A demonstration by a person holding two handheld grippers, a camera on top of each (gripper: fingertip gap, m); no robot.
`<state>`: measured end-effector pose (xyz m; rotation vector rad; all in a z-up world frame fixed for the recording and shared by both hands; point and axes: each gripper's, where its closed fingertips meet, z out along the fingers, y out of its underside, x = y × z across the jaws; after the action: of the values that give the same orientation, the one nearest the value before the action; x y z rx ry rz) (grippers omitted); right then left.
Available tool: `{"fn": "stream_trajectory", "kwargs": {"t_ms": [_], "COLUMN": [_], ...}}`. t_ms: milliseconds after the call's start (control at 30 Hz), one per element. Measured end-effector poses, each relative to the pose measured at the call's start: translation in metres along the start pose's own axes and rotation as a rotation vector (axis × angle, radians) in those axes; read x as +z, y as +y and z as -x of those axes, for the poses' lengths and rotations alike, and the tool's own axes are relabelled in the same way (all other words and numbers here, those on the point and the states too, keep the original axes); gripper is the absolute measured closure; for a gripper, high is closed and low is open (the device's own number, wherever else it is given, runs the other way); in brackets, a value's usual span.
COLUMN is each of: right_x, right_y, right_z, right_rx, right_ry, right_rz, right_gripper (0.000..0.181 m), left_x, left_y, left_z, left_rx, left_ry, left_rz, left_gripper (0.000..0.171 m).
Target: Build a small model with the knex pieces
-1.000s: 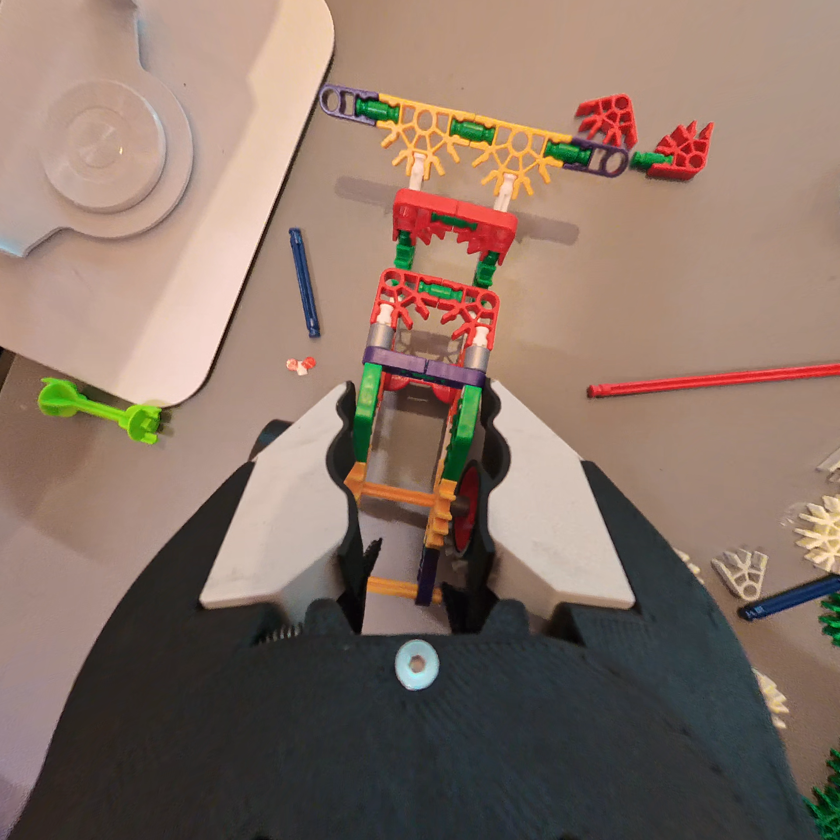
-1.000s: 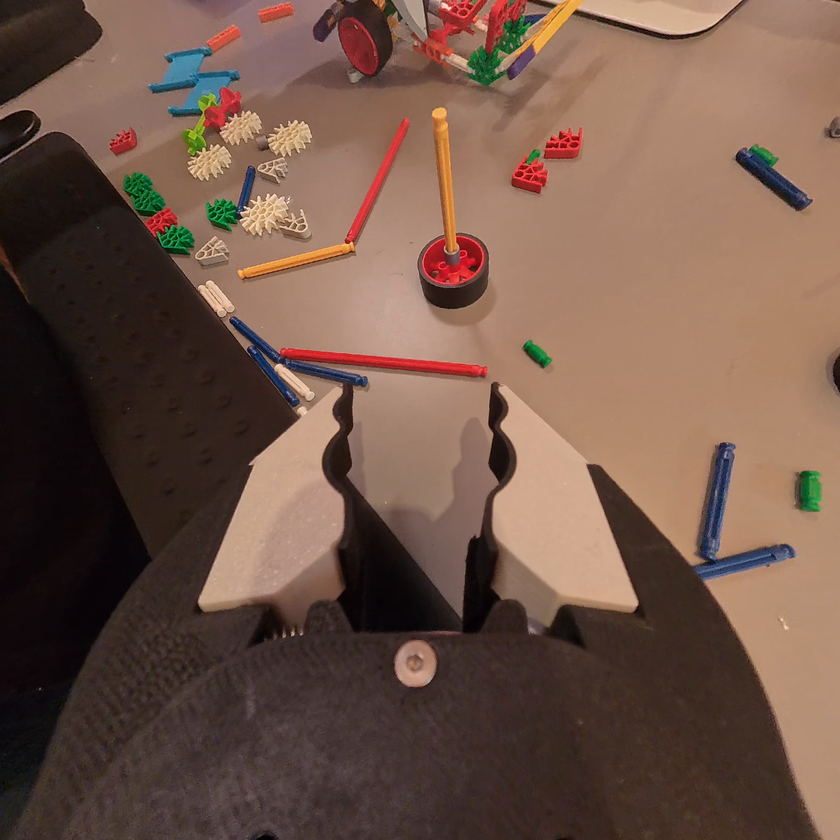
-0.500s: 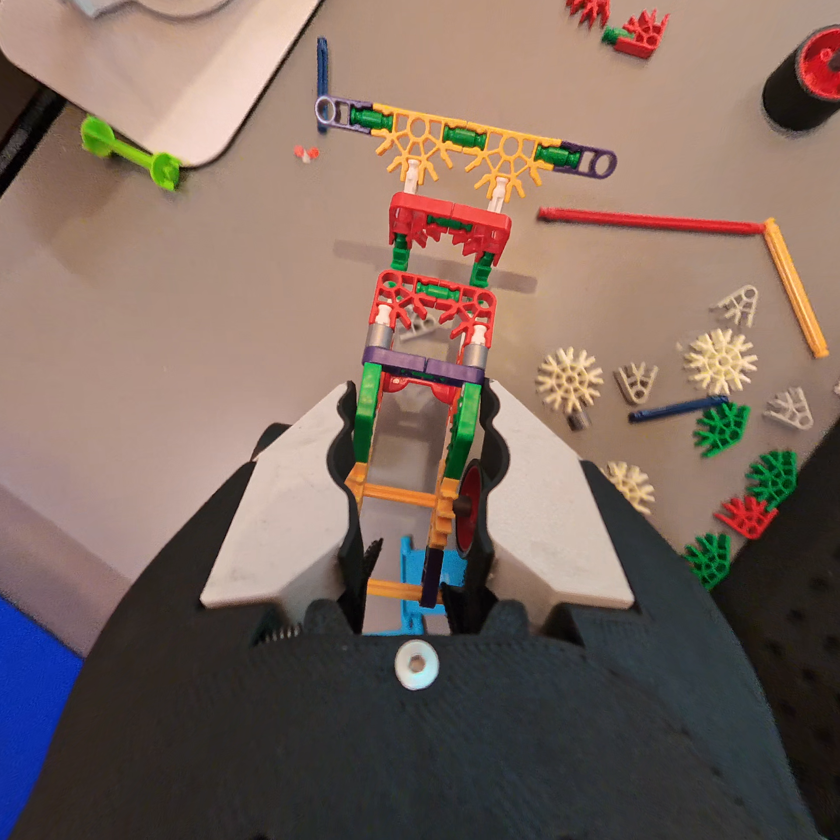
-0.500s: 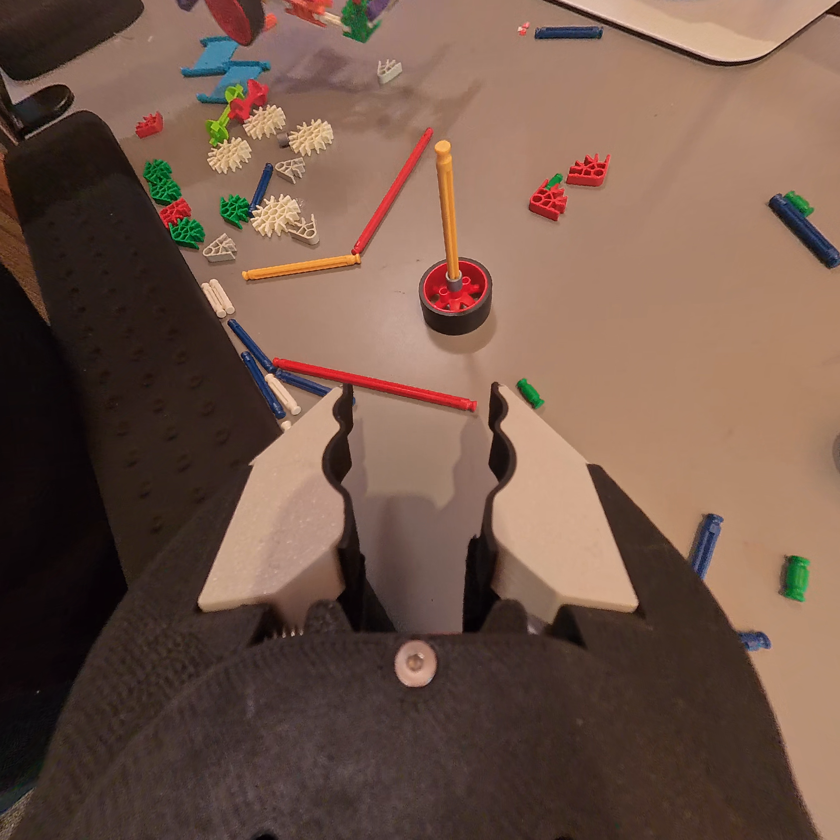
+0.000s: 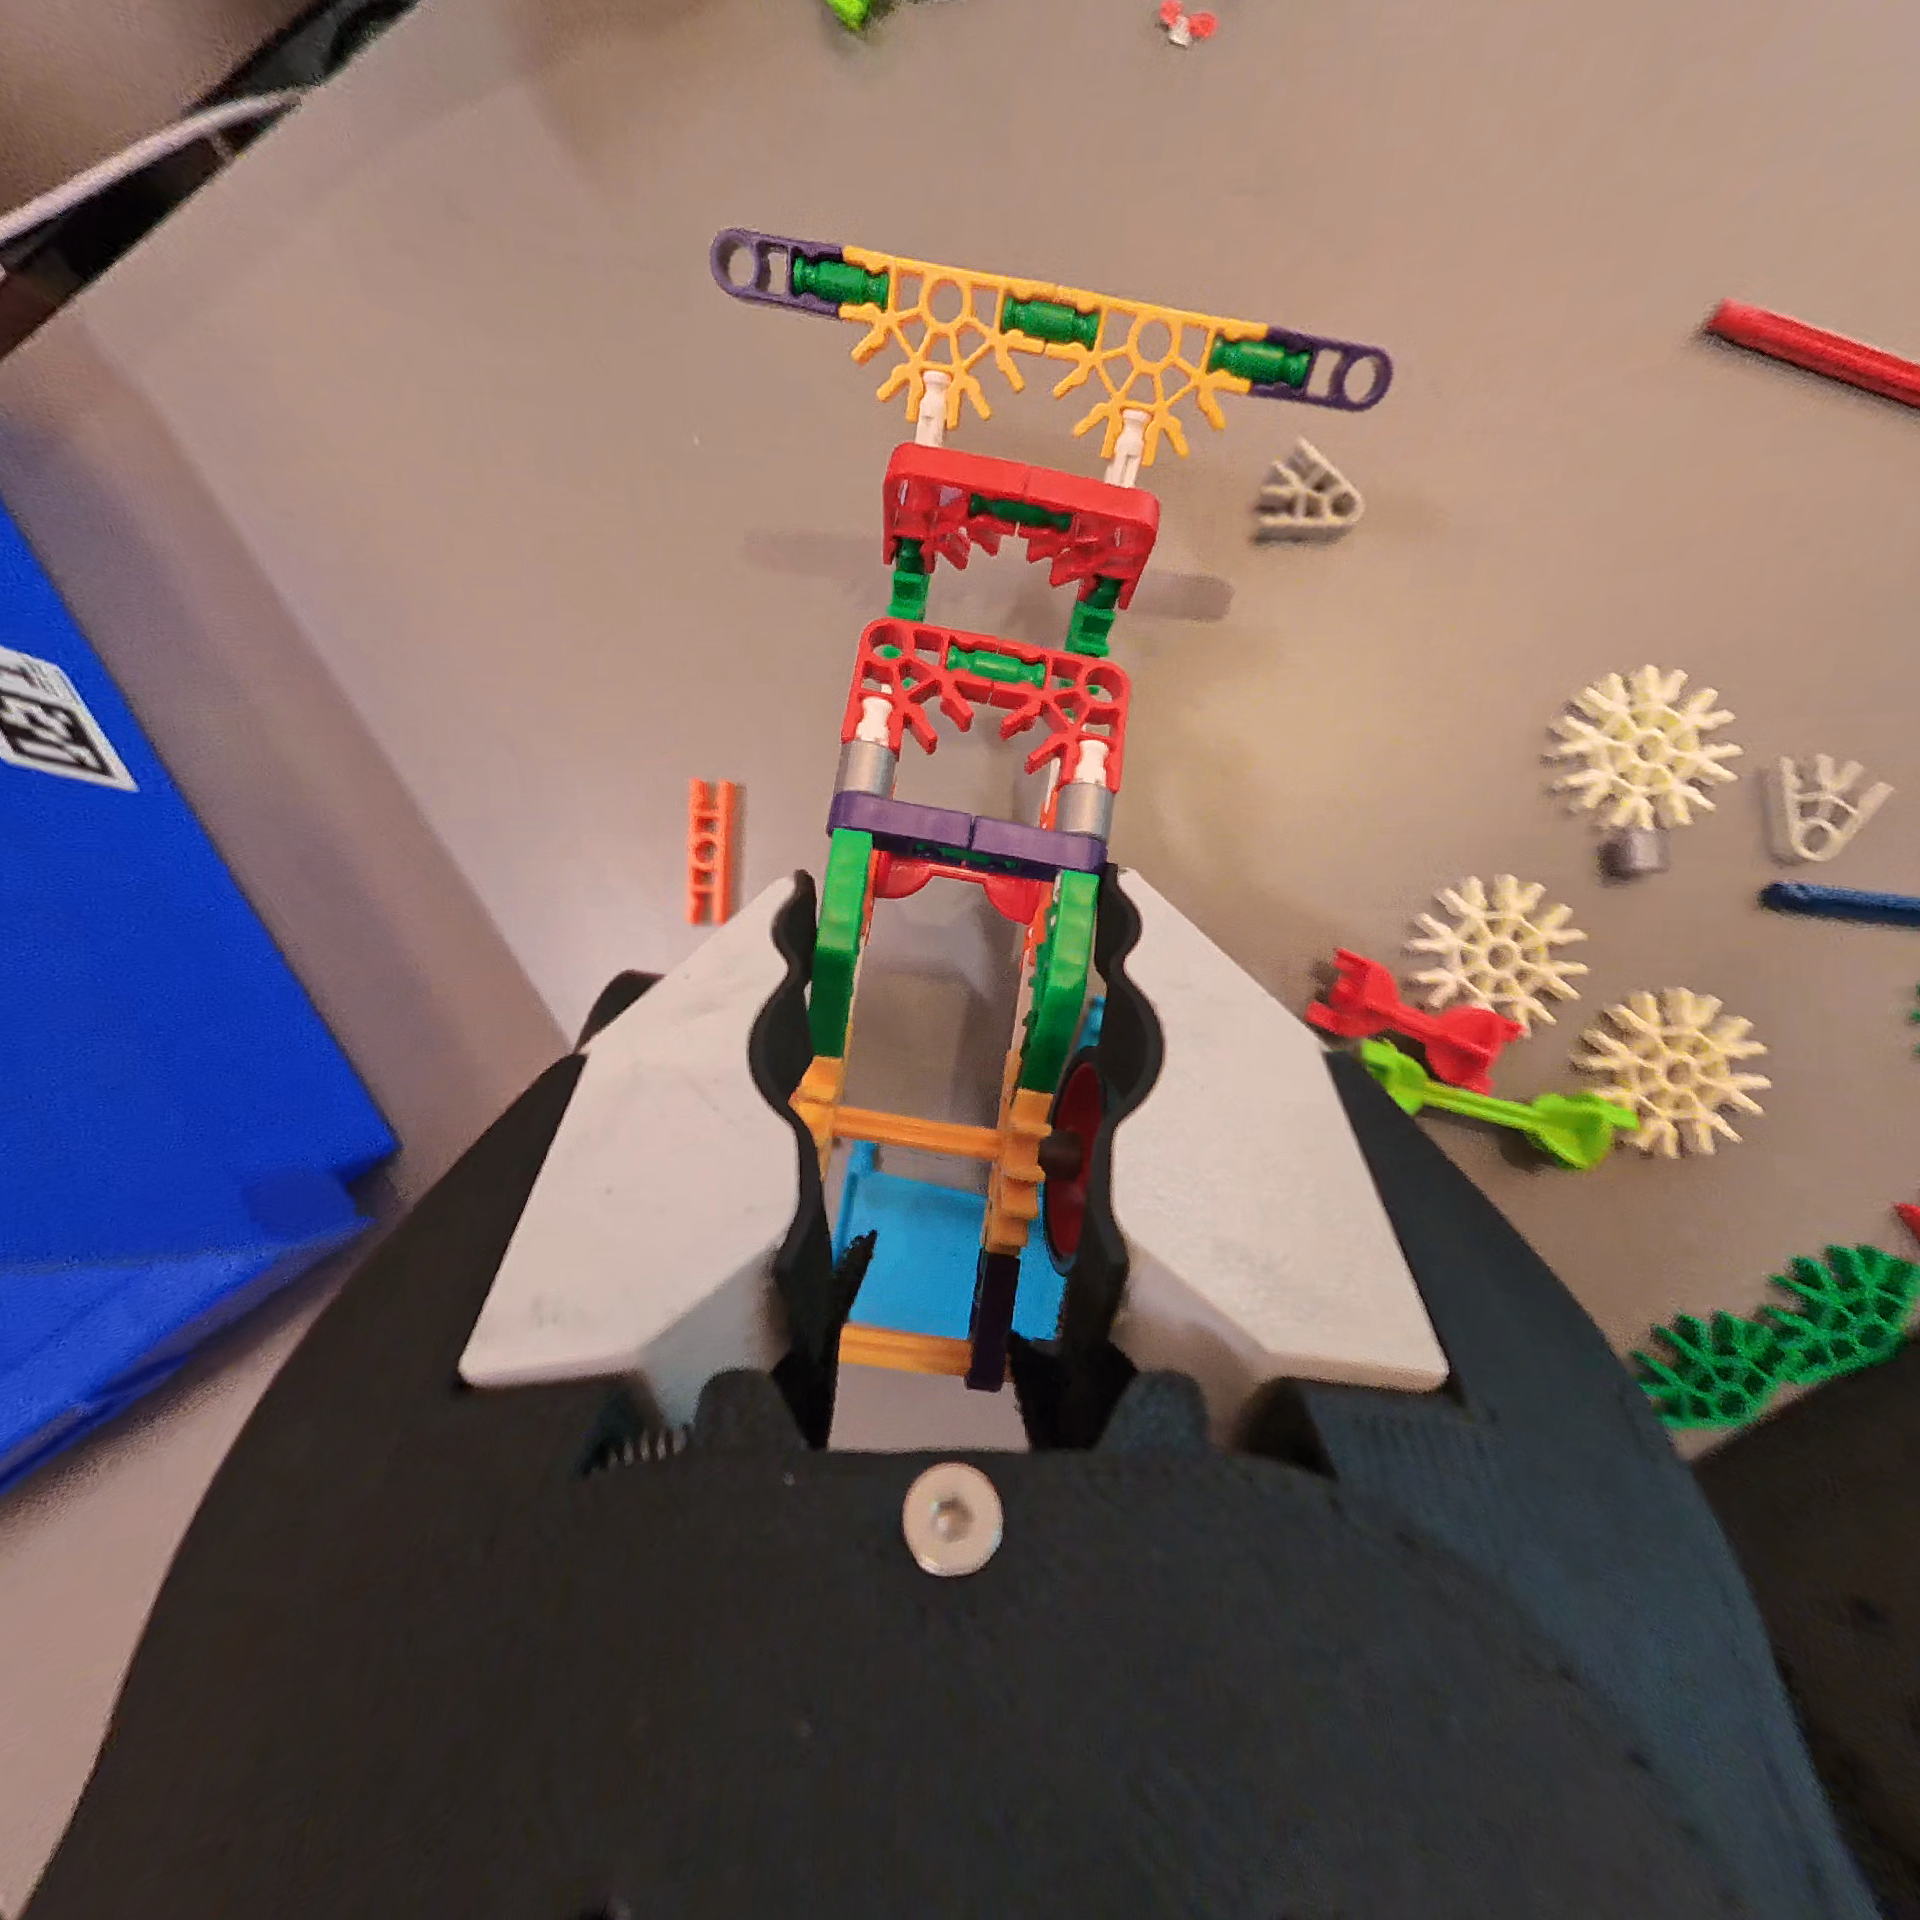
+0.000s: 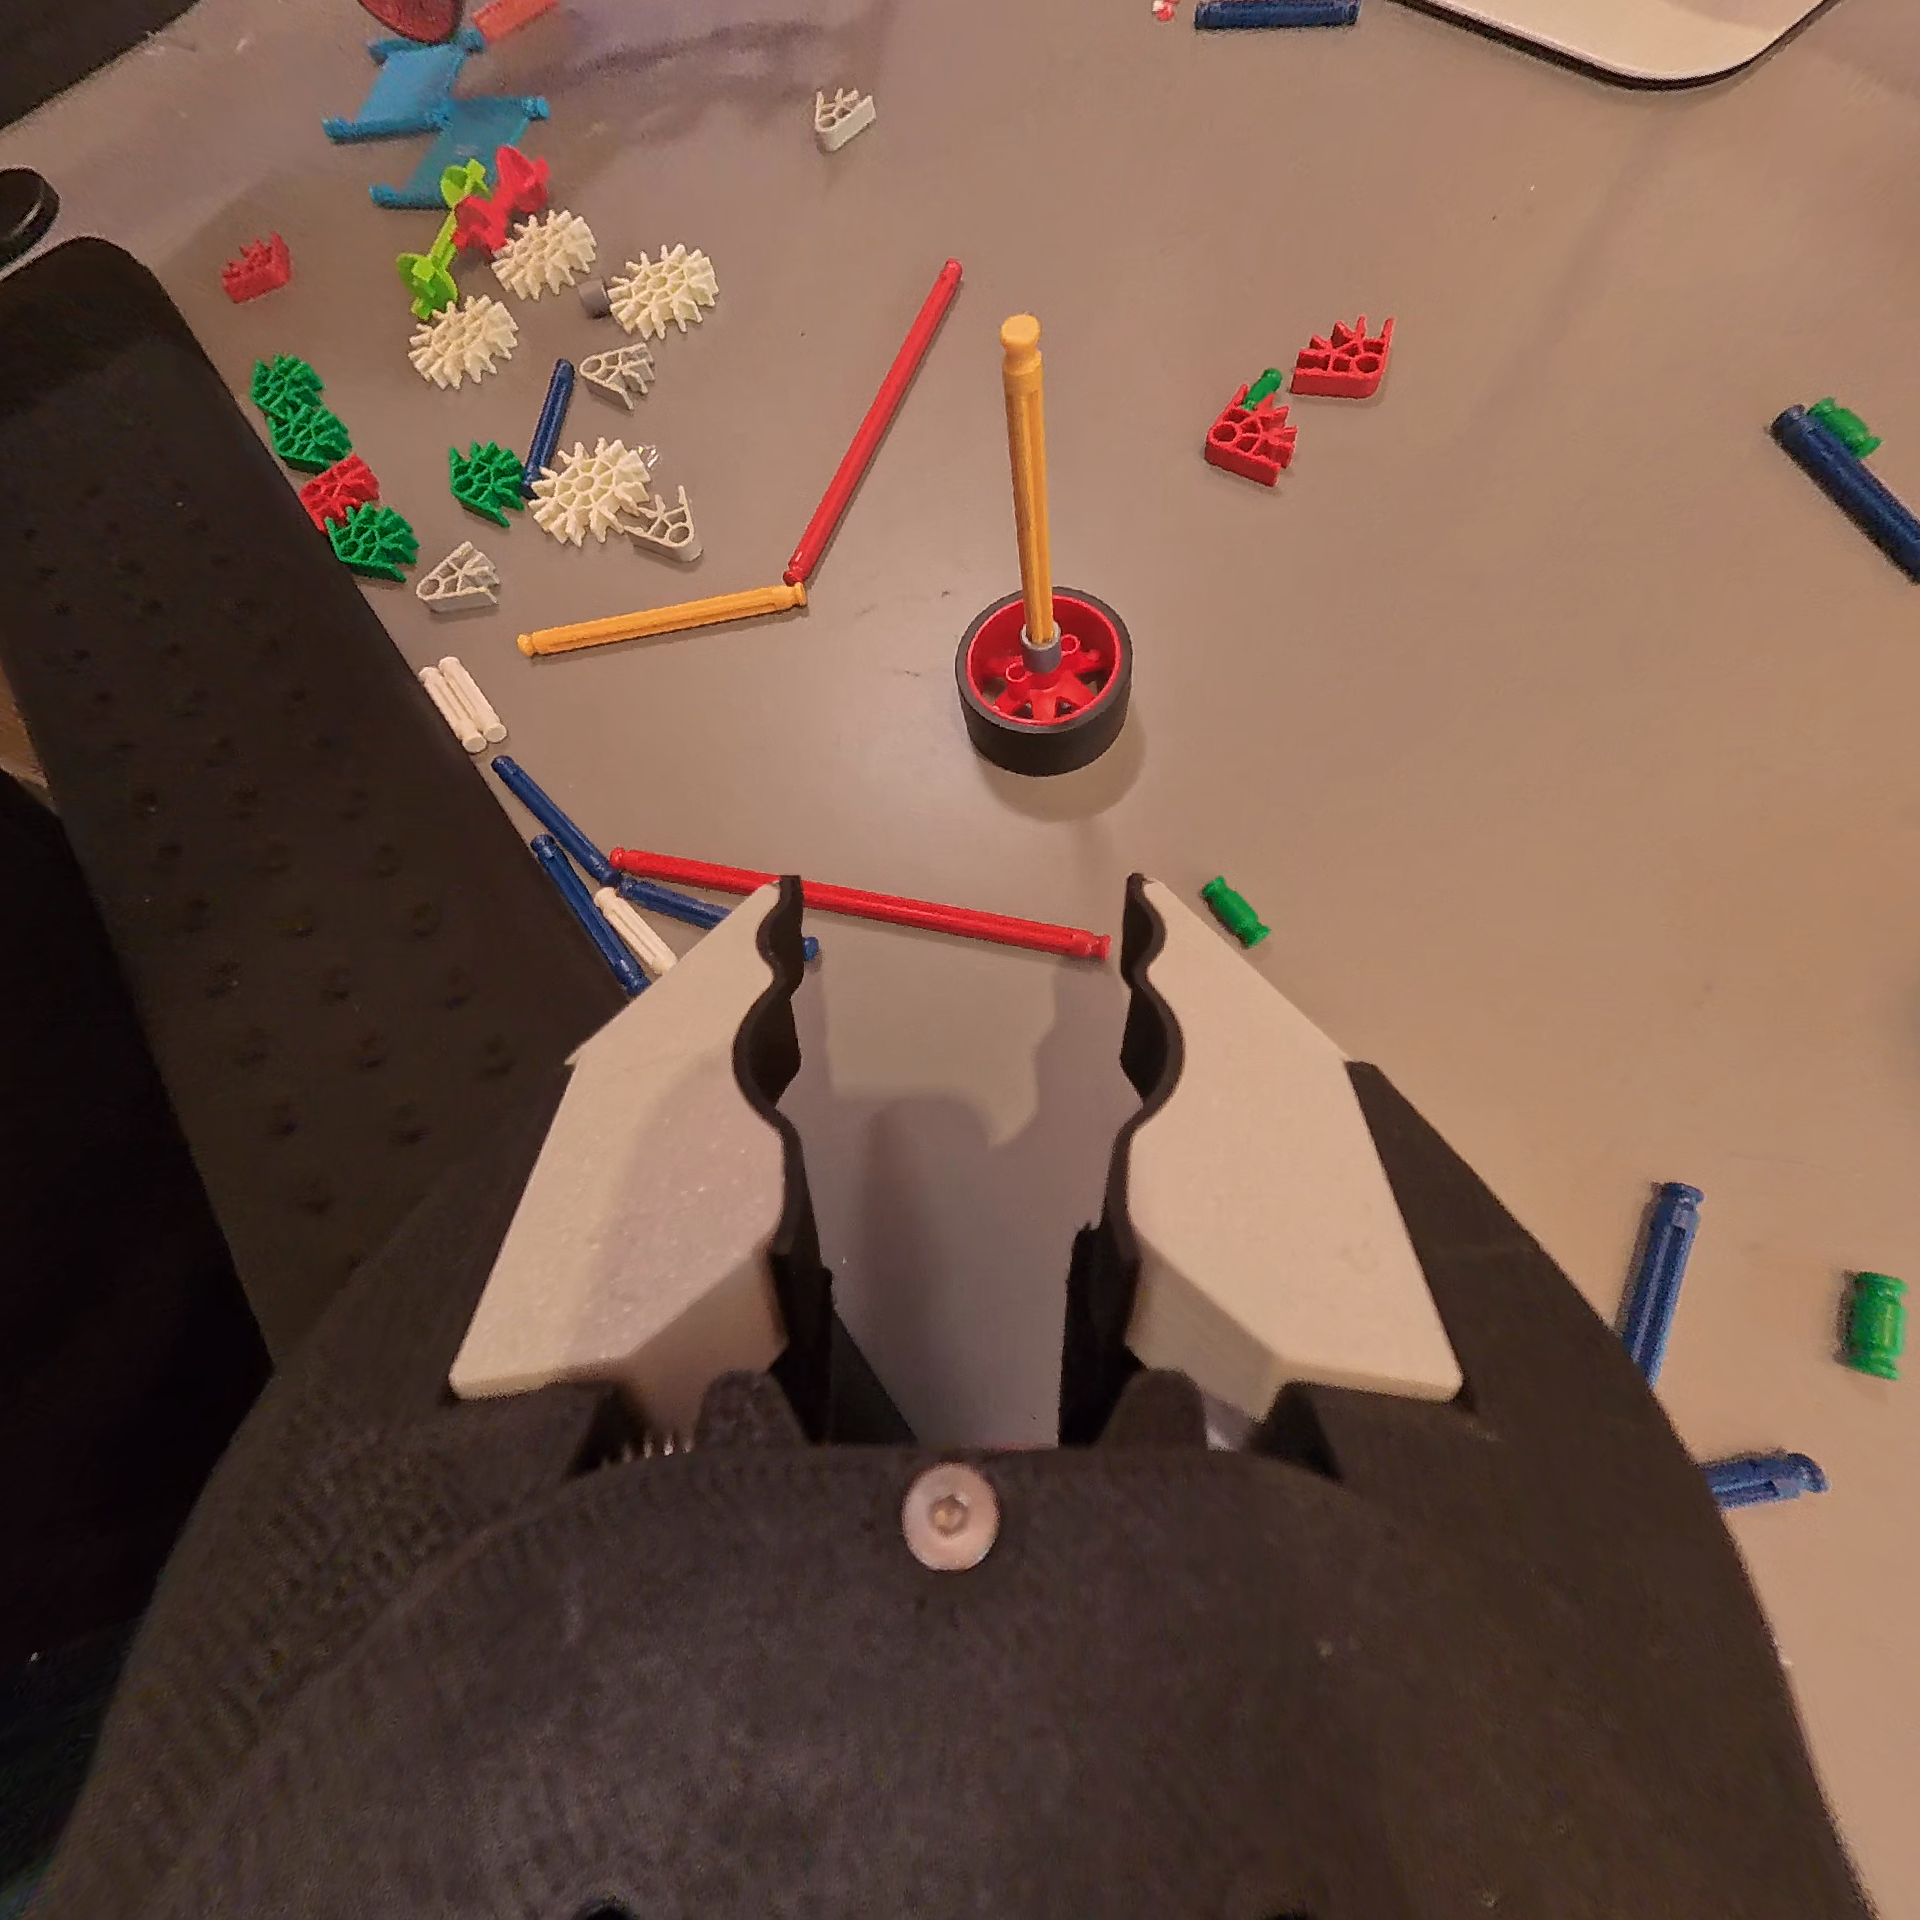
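My left gripper is shut on a built toy model of red, green, yellow and purple rods and connectors. It holds the model above the grey table, pinching its green side pieces; a red wheel sits against the right finger. My right gripper is open and empty, low over the table. A long red rod lies just past its fingertips. Beyond that stands a black wheel with a red hub and an upright yellow rod in it.
Loose pieces lie on the table: white snowflake connectors, green connectors, blue rods, a light blue panel. A blue box stands at the left. A black padded surface borders the table's left side in the right wrist view. There is about 45 cm between the tips of the two grippers.
My left gripper carried the model left and back across the table, away from the white tray toward the blue box. My right gripper advanced slightly toward the red rod, still open.
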<state>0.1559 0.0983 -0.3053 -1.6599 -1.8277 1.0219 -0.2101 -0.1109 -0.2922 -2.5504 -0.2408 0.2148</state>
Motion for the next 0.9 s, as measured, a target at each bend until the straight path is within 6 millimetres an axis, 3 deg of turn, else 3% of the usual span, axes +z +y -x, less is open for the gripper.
{"fn": "stream_trajectory", "kwargs": {"t_ms": [167, 300, 367, 500, 633, 767, 900], "right_x": [0.002, 0.001, 0.001, 0.003, 0.010, 0.019, 0.013], "right_y": [-0.003, -0.003, -0.004, -0.008, -0.013, -0.015, -0.016], "right_z": [-0.002, -0.003, -0.004, -0.006, -0.005, -0.008, -0.009], "right_rx": [0.018, 0.043, 0.053, 0.059, 0.060, 0.042, 0.048], "right_ry": [0.047, 0.073, 0.085, 0.097, 0.094, 0.100, 0.087], "right_rz": [0.007, 0.003, 0.002, -0.001, 0.001, 0.027, 0.023], "right_gripper": [0.120, 0.119, 0.119, 0.120, 0.119, 0.119, 0.122], "left_x": [0.028, 0.040, 0.041, 0.024, 0.003, -0.008, -0.020], "left_y": [-0.006, -0.005, -0.004, -0.014, -0.022, -0.019, -0.016], "left_z": [0.018, 0.016, 0.015, 0.016, 0.009, -0.014, -0.043], "left_rx": [-0.046, -0.062, -0.073, -0.090, -0.072, -0.011, 0.012], "left_ry": [-0.015, -0.004, 0.008, 0.012, 0.001, 0.026, 0.101], "left_rz": [0.033, 0.031, 0.024, -0.034, -0.077, -0.070, -0.103], "left_gripper": [0.121, 0.121, 0.110, 0.095, 0.093, 0.099, 0.099]}}
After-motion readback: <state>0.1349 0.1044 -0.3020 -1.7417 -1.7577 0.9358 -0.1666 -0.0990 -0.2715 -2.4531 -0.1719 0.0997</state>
